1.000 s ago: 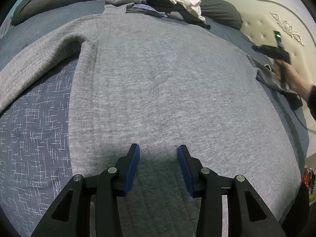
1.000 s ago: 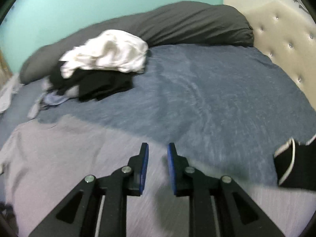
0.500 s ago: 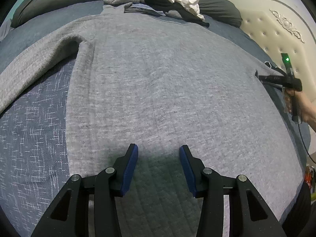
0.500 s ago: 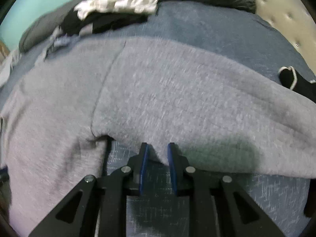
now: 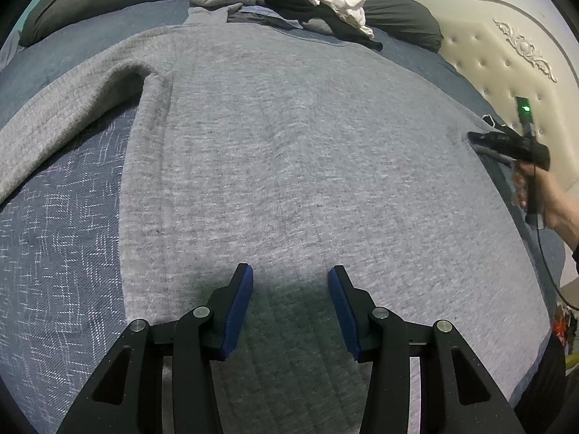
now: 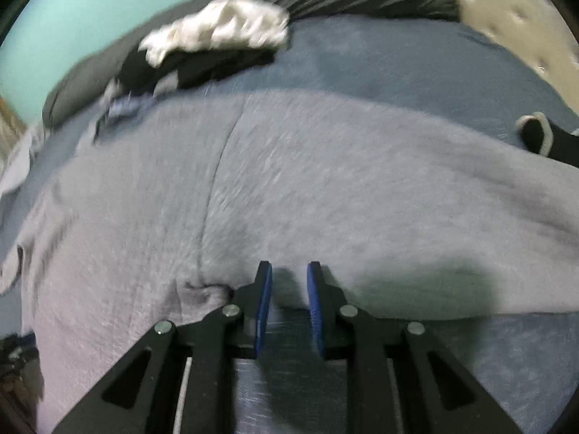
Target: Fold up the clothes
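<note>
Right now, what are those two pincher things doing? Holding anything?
Left gripper: open, holding nothing, above the grey sweatshirt.
Right gripper: open, narrow gap, at the sweatshirt's sleeve edge, not gripping it.

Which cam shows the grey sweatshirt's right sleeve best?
Right wrist: the right sleeve runs across the frame, though blurred. Left wrist shows the sweatshirt body; that sleeve is out of sight past the right hand-held gripper.

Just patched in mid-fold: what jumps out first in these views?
A big grey sweatshirt lies spread across the blue bedspread, filling both views. The left claw hangs open over its hem; the right claw sits at the armpit edge. A white and black clothes pile waits by the dark pillows.
</note>
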